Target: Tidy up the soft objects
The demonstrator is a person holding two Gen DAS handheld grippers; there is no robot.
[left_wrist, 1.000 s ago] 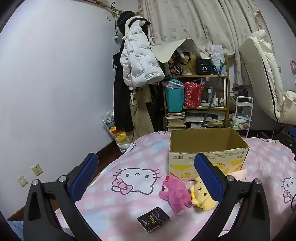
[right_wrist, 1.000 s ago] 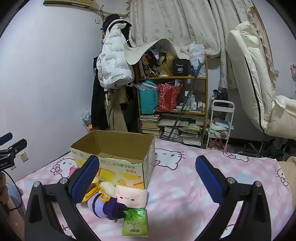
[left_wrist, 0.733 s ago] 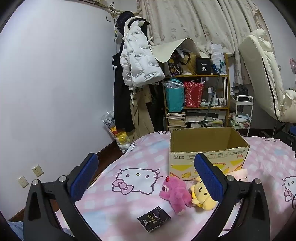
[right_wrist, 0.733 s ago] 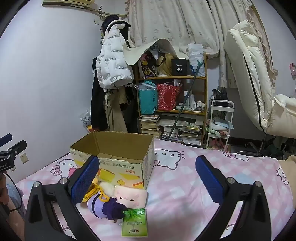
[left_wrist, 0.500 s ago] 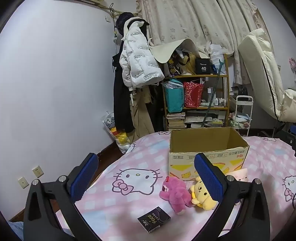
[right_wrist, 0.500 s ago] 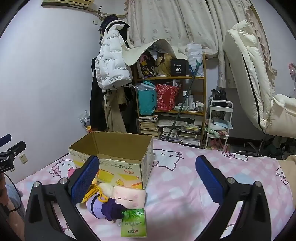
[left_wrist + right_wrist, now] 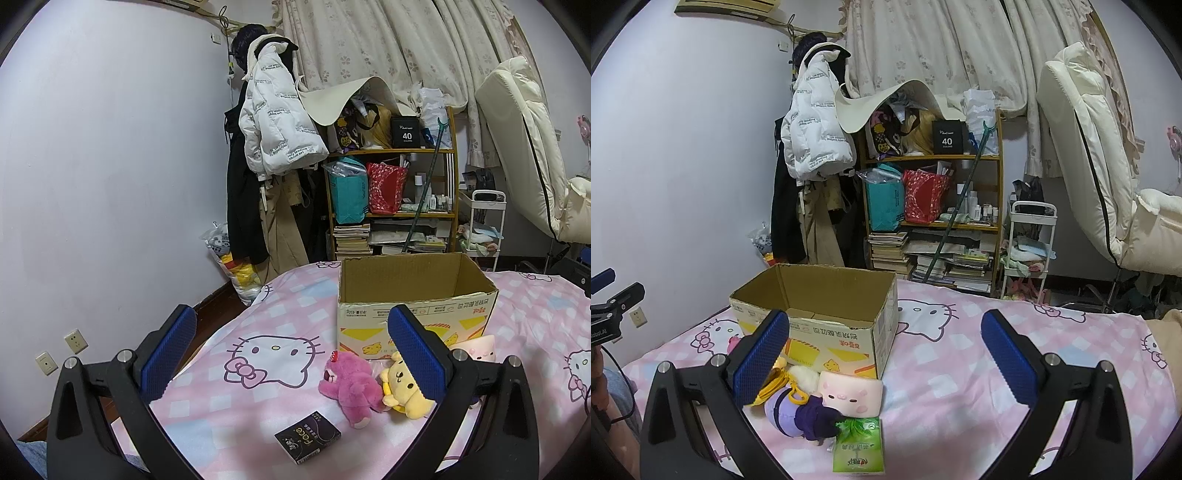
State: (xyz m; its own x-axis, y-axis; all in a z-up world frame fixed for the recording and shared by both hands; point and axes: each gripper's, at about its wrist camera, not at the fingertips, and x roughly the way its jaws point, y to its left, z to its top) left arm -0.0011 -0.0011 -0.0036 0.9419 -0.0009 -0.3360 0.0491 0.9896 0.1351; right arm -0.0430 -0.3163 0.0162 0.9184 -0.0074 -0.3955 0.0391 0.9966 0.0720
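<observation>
Both my left tongs [image 7: 291, 354] and right tongs [image 7: 884, 356] hang spread wide over the bed [image 7: 258, 417], gripping nothing, barely shifted from a second ago. Nearest me lie a black packet [image 7: 307, 441] and a green packet [image 7: 859, 449]. Beyond them, a pink plush [image 7: 351, 384] and yellow plush [image 7: 402, 389] lie side by side, heads toward the cardboard box [image 7: 413, 295]. A purple plush [image 7: 798, 410] lies crosswise beside a pink pillow toy [image 7: 849, 393], just before that open box.
</observation>
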